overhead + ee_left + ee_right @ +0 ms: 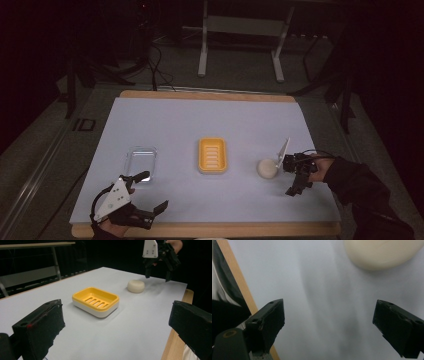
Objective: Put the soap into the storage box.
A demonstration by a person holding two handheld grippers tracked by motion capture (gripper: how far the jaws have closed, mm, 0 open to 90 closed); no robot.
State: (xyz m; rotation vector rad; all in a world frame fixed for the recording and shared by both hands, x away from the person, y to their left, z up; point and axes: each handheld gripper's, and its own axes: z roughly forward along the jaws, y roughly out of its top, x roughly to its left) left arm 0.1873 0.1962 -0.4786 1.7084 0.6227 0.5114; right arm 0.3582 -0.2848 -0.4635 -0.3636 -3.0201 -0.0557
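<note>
On the pale sheet covering the table (165, 125), the round cream soap bar (268, 168) lies free, just beside the right gripper (296, 176) and well apart from the yellow soap dish (212, 155) at the centre. The right gripper's jaws stand wide and empty; in the right gripper view the bar sits beyond and to one side of the jaw line, not between them.

Procedure, as judged from this position:
1. Shift the right gripper until the bar is centred between the jaws.
2. Lower the jaw tips close to the sheet before closing, so the pads meet the bar's low, curved side squarely.
3. Close gently; soap is likely slippery and may squirt out under an off-centre grip.

The left gripper (145, 200) rests near the front edge, jaws wide and empty, beside the clear plastic lid (141, 161).

Count:
- Soap bars: one.
- Soap dishes: one.
- Clear lids: one.
- Grippers: two.
</note>
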